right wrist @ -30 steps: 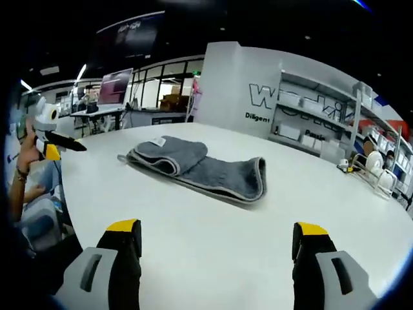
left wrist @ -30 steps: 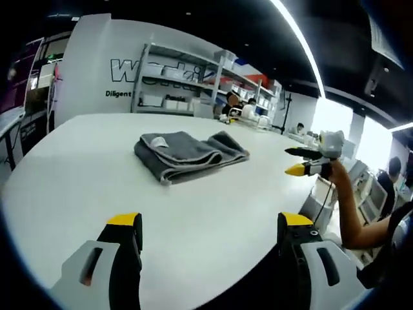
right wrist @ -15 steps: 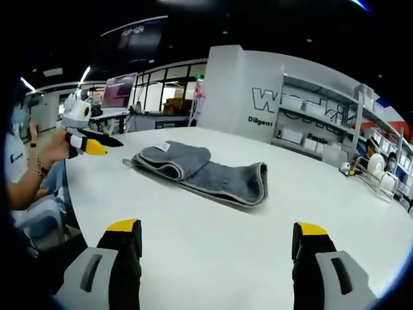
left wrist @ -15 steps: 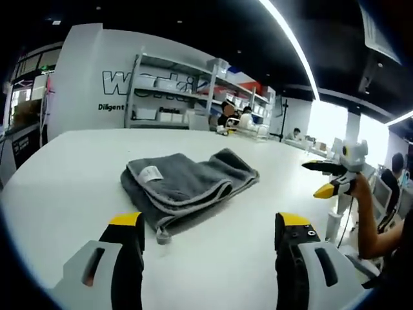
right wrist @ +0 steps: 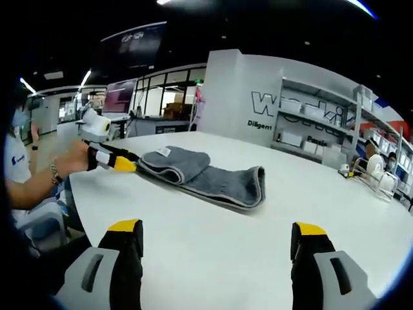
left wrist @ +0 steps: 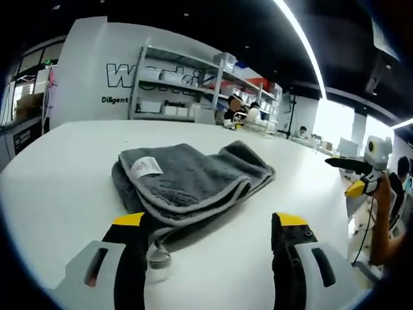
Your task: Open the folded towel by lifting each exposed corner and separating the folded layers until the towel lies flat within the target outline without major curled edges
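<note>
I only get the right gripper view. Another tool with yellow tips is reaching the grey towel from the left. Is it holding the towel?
Observer: No. In the left gripper view, the left gripper is open. Its fingers sit on either side of the folded towel's near corner and are not closed on it.
Operator: Is there anything at that corner to grab?
Observer: Yes, a small loop hangs from the corner, close beside the left finger.
Operator: And where is my own tool from over there?
Observer: The right gripper is held up in a hand at the far right, well away from the towel, with its fingers apart.
</note>
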A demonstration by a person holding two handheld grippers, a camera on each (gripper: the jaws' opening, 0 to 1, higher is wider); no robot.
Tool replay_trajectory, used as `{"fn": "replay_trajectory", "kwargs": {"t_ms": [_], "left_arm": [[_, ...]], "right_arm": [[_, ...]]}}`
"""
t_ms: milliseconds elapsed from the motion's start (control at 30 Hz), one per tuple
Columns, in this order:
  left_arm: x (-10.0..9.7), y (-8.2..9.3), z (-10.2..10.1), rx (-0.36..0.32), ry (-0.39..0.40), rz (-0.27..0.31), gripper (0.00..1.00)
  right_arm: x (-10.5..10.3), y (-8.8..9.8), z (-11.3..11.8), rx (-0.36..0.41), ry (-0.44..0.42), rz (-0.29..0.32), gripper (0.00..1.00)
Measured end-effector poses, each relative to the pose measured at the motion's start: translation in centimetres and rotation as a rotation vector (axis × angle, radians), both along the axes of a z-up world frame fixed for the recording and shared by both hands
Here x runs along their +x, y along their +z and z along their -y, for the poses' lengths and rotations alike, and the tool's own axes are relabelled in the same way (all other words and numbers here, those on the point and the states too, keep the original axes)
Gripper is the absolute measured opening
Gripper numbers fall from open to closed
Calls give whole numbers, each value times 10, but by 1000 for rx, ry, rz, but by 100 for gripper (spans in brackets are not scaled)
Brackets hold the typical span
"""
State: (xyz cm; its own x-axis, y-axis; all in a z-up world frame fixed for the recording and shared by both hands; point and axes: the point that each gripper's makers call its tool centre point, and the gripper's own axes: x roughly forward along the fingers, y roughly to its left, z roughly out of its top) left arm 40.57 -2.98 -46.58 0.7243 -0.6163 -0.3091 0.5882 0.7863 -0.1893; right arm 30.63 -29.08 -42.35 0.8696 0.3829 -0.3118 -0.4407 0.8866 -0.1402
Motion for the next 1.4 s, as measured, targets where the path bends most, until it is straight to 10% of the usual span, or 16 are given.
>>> {"fn": "replay_trajectory", "kwargs": {"t_ms": [900,1167,1400], "left_arm": [[60,2,-28,-226,249,-53,21],[59,6,-26,-191,186,0,7],[45,39,-14,-303,87,47,4]], "right_arm": [[-1,-7,-4,-1,24,-16,92],[0,-7,-5,2,23,-15,92],[-1,-7,-10,0,25,-13,91]]}}
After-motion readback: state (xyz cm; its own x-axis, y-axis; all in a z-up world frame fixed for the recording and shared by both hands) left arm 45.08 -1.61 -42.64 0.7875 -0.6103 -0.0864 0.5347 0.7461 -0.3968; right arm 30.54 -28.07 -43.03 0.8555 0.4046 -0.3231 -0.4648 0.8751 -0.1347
